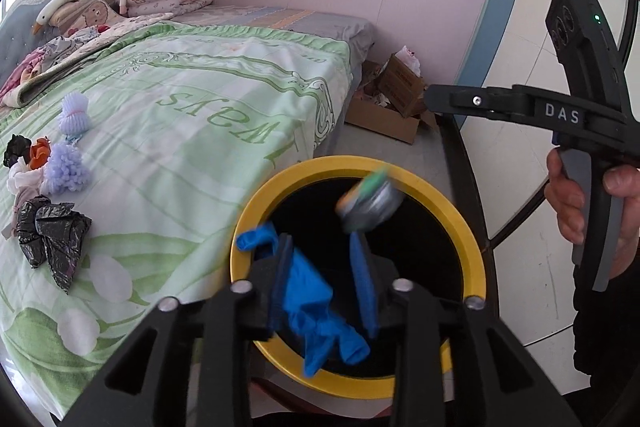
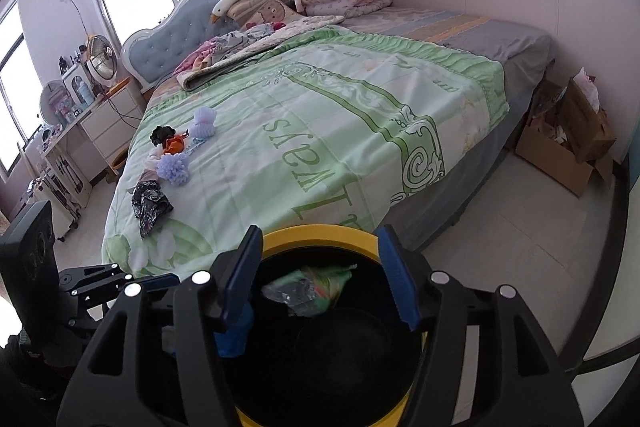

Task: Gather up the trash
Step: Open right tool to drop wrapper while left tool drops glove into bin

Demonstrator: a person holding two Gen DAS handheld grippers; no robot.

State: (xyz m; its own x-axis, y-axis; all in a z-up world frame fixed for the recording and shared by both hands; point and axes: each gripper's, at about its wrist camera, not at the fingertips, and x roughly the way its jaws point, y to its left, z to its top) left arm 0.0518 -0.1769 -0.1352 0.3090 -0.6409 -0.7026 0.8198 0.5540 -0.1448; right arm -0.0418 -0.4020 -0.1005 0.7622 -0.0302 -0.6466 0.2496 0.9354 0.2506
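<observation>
One yellow-rimmed bin [image 1: 476, 259]. One blue glove [image 1: 316, 311] and one crumpled wrapper [image 1: 368, 203] over it. On the bed [image 2: 320, 155]: two lilac foam nets [image 2: 175, 167], one black plastic bag [image 2: 150, 205], one small black scrap [image 2: 162, 135], one orange scrap [image 2: 175, 144]. Two cardboard boxes [image 2: 556, 155] on the floor.

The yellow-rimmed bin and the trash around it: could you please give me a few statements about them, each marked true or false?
1. A blue glove hangs between the left gripper fingers, over the yellow-rimmed bin. True.
2. The right gripper is clamped on a wrapper. False: its jaws stand open with nothing between the pads, and a crumpled green wrapper is below it in the bin's mouth.
3. A crumpled black plastic bag lies on the bed's green cover. True.
4. The bed is clear of trash. False: two pale purple mesh balls, an orange scrap and the black bag lie there.
5. The bin's rim is red. False: it is yellow.
</observation>
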